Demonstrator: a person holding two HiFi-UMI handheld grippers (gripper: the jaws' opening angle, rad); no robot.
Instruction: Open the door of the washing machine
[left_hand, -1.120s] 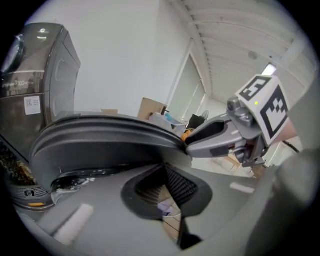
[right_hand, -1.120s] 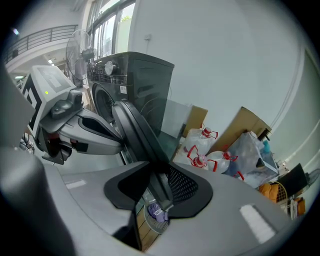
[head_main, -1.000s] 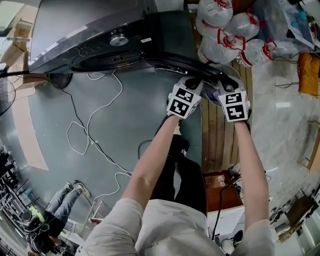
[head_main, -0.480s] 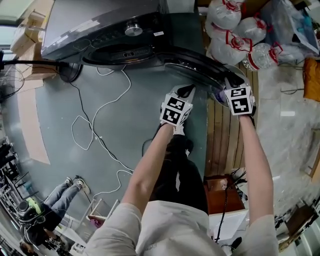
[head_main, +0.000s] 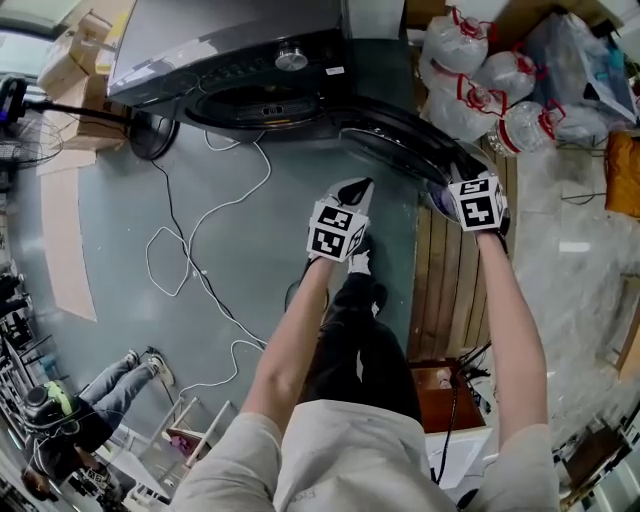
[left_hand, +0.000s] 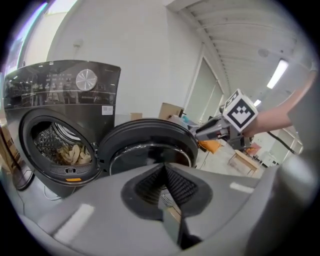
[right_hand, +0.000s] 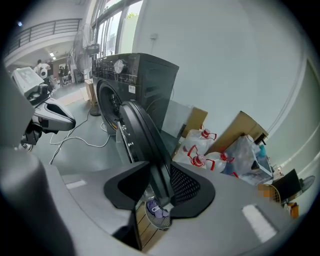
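Where the door (head_main: 400, 135) is standing: it is hanging swung wide open off the front of the washing machine (head_main: 230, 50), and in the left gripper view I am seeing its round inner glass just to the right of the opening.
Right gripper (right_hand: 159, 187): I am watching its jaws clamping the free edge of the door, with the rim running up between the two pads.
Left gripper (left_hand: 166, 175): its jaws are sitting pressed together with nothing between them. It is hovering over the grey floor, apart from the door and pointing toward the machine.
Drum (left_hand: 62, 147): it is lying uncovered, and pale laundry is showing inside.
Cable (head_main: 200, 230): a white lead is trailing in loops across the floor in front of the machine.
Bags (head_main: 470, 70): clear sacks tied in red are piling up beside the machine, beyond the door.
Planks (head_main: 445, 280): wooden boards are lying under my right arm.
Bystander (head_main: 90, 410): someone is sitting at the lower left of the head view, well apart.
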